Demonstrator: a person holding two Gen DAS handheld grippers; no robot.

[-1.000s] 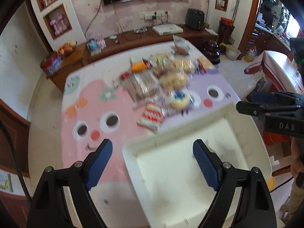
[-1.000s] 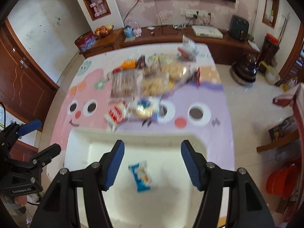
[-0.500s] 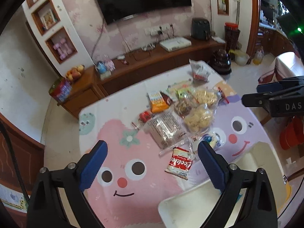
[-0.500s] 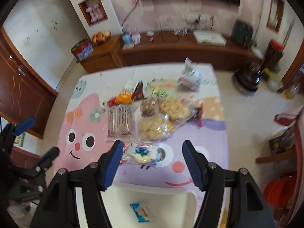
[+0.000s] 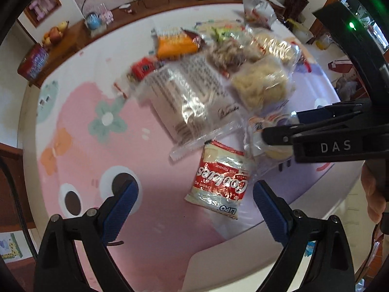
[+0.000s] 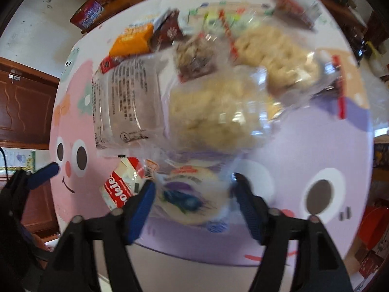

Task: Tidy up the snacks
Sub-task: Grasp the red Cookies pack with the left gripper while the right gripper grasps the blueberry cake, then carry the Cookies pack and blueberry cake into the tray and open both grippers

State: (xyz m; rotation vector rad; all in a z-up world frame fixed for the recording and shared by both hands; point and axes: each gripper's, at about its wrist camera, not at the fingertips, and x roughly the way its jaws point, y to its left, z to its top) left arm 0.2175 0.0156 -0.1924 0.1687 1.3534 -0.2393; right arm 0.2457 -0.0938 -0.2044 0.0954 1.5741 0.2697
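Snacks lie heaped on a round table covered with a pink and lilac cartoon-face cloth. Nearest the left gripper is a red and white cookie packet of crinkled foil, lying flat on the cloth between its blue-padded fingers; the jaws stand spread wide and touch nothing. At two o'clock from that packet, a round white pastry in clear wrap with a blue print sits between the jaws of the right gripper, which are opening, the pads close beside the wrap but not pressing it as far as the blur allows. In the left wrist view the right gripper's black fingers reach in from three o'clock over that pastry. At twelve o'clock from the cookie packet lies a long clear bag of pale wafers with printed text, and at one o'clock a clear bag of pale puffed pieces. Beyond these, toward twelve, are an orange packet, a small red packet, a clear bag of brown crumbly pieces and a second clear bag of pale pieces. At six o'clock, by the table's near edge, a white tray rim shows. Past the table, at eleven, a wooden sideboard bears a bowl of fruit and a red tin.
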